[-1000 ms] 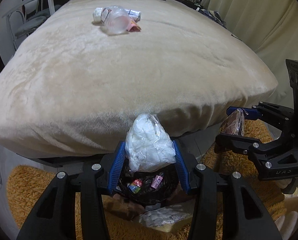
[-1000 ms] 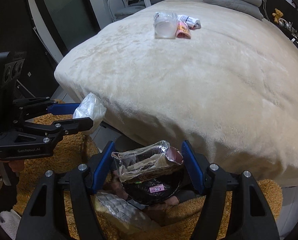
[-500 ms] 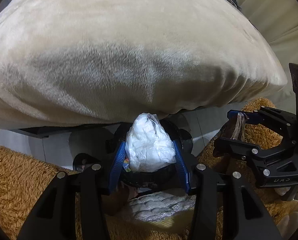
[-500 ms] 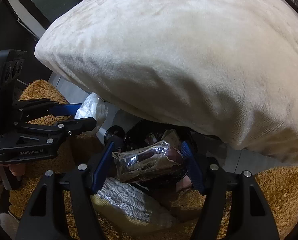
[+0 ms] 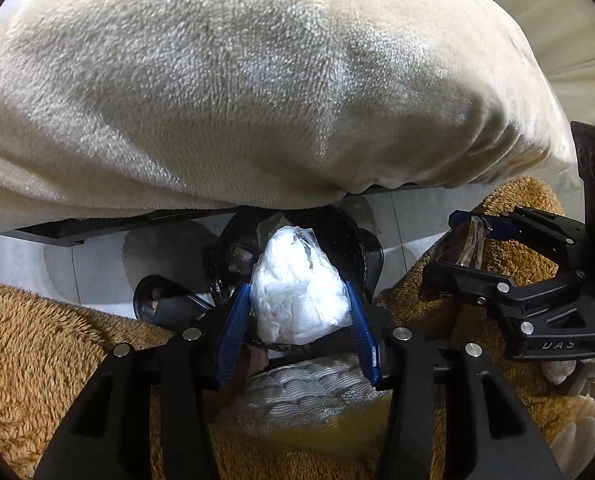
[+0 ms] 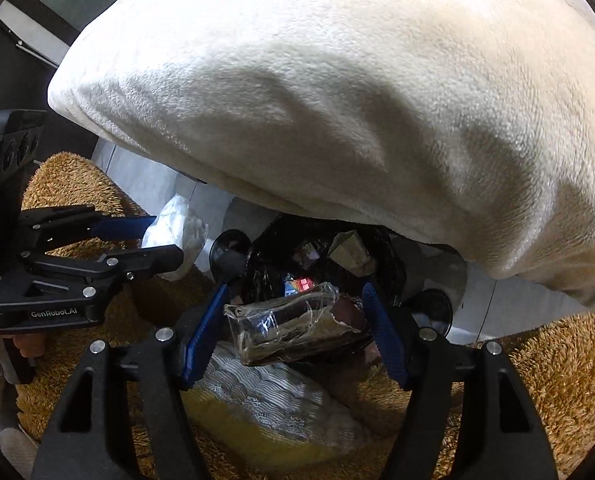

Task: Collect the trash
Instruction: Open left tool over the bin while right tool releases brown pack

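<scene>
Left gripper (image 5: 297,304) pinches a clear bag (image 5: 297,296) of white wadding between its blue pads; bag bulges above and ahead of the fingertips, so the hold looks to sit low on the bundle; right gripper (image 6: 297,320) pinches a wrapper (image 6: 293,328), crinkled clear film with dark contents, held crosswise between the fingers; bin (image 6: 321,264), black-lined, sits on the floor just ahead of and below both grippers, partly under the overhang of the blanket (image 5: 257,80); some trash already inside, incl. a small coloured packet; rug (image 5: 37,360) lies under and to either side of both tools; a quilted pad (image 6: 265,400) lies directly beneath the right gripper, near side of the bin. Judgement: step in hand is the drop; bin mouth is narrow relative to two tools side by side, so release one at a time; bring each load fully over the liner opening before spreading the fingers, else light film may land on the pad or rug; keep tips below the blanket edge to avoid snagging fleece; bag is soft and may cling to a pad, so open wide; wrapper is stiff-ish and long, so tip one end down first.
</scene>
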